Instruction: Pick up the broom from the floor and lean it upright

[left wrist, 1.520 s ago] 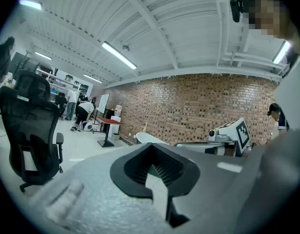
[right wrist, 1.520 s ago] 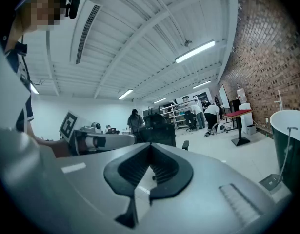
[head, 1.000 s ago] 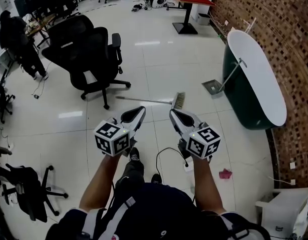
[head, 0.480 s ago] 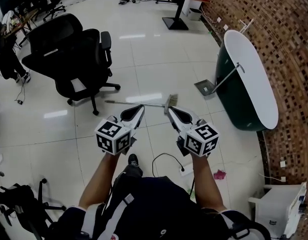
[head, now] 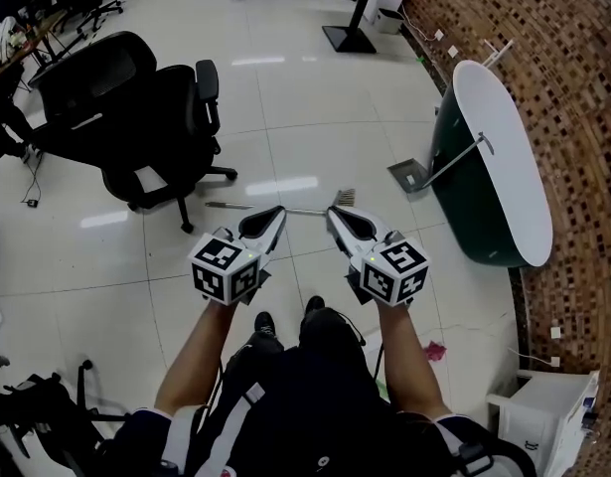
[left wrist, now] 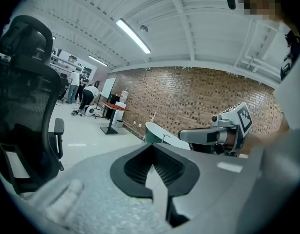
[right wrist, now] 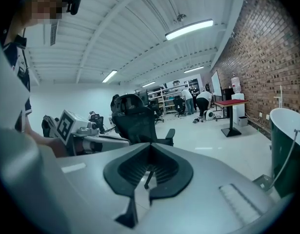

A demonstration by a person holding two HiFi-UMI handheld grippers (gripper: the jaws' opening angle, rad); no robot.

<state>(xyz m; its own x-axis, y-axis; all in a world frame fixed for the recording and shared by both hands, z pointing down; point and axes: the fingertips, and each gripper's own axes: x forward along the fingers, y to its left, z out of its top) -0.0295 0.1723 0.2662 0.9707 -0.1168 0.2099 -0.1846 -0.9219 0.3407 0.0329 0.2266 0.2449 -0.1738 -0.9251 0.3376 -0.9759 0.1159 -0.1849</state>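
The broom [head: 247, 207] lies flat on the white tiled floor, its thin handle running left to right and its bristle head [head: 345, 197] at the right end. In the head view my left gripper [head: 277, 213] hangs above the handle's middle, and my right gripper [head: 335, 213] is above the handle just short of the bristles. Both are shut and hold nothing, well above the floor. The stretch of handle under the tips is hidden. The left gripper view shows the right gripper [left wrist: 213, 135] beside it; the right gripper view shows the left gripper [right wrist: 81, 129].
Black office chairs [head: 136, 117] stand at the left. A dark green tub [head: 489, 167] with a white rim sits along the brick wall [head: 573, 87] at the right, and a long-handled dustpan [head: 408, 175] leans on it. A white cabinet [head: 543, 415] is at lower right.
The person has walked toward the broom with both grippers held out side by side. The broom has gone from well ahead of the tips to right under them. Both jaws stayed shut.
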